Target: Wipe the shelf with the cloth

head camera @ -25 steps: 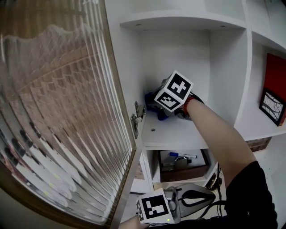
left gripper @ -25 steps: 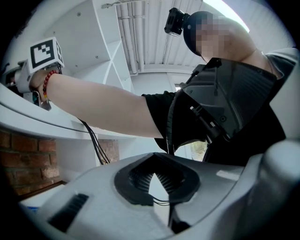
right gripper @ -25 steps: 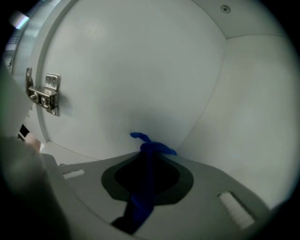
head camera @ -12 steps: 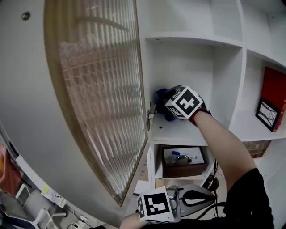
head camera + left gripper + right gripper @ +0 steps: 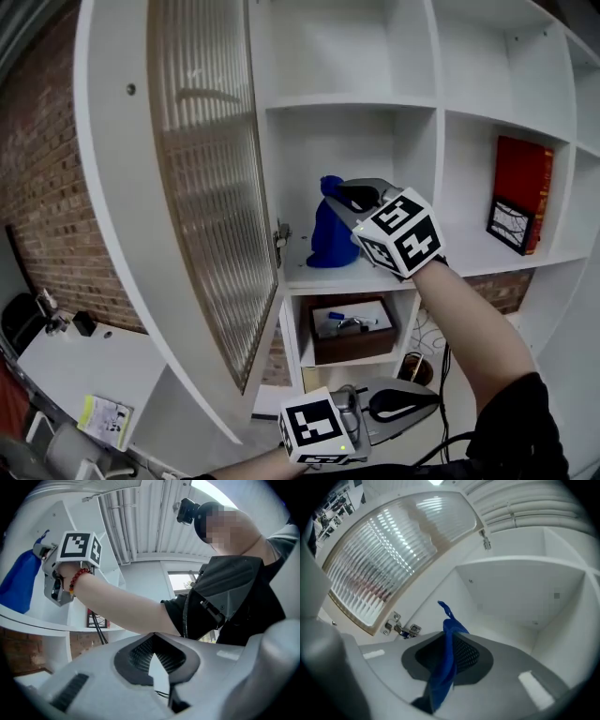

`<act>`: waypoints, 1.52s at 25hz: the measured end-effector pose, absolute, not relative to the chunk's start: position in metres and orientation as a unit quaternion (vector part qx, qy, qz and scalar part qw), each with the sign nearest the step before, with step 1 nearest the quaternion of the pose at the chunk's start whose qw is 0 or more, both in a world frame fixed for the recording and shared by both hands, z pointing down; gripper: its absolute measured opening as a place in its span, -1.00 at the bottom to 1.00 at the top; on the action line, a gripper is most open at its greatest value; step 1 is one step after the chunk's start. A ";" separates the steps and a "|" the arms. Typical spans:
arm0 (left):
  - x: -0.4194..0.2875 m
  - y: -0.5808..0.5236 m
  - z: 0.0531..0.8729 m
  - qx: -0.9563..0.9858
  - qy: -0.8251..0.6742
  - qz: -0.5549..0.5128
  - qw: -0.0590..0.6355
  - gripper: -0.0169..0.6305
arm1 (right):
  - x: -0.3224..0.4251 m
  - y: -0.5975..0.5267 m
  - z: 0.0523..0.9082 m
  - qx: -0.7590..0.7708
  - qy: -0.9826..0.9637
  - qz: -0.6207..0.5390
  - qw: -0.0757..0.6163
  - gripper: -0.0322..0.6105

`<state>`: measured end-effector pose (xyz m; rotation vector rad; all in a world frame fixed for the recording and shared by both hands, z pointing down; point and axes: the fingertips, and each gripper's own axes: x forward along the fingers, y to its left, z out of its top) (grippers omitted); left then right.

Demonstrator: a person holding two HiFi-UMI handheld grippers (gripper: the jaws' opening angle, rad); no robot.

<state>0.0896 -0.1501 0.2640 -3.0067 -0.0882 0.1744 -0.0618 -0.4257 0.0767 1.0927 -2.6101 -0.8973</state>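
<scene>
- white shelf (image 5: 375, 277) against a brick wall (image 5: 56, 187); ribbed glass door (image 5: 206, 187) stands open at its left.
- right gripper (image 5: 349, 195) in the middle compartment, fingers clamped on the blue cloth (image 5: 330, 234), which hangs to the board.
- left gripper (image 5: 412, 405) held low, fingers together, empty.
- red book (image 5: 521, 178) in the compartment to the right; brown box (image 5: 349, 339) below.

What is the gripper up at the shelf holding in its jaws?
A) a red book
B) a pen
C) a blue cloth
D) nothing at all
C: in the right gripper view, the right gripper's jaws are shut on the blue cloth, and the head view shows it hanging from them in front of the shelf.
</scene>
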 end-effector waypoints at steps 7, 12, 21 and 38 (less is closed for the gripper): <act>0.104 -0.118 0.278 -0.995 -0.055 0.076 0.035 -0.94 | -0.047 -0.360 0.077 0.358 -0.875 -0.322 0.058 -0.74; 0.116 -0.096 0.278 -0.996 -0.046 0.063 0.034 -0.94 | -0.030 -0.332 0.070 0.360 -0.878 -0.315 0.034 -0.74; 0.157 -0.047 0.261 -0.996 0.034 0.050 0.069 -0.94 | 0.038 -0.232 0.064 0.305 -0.913 -0.259 -0.079 -0.74; 0.293 0.110 0.318 -0.989 0.127 0.081 -0.010 -0.95 | 0.221 -0.013 0.234 0.208 -0.964 0.000 -0.168 -0.73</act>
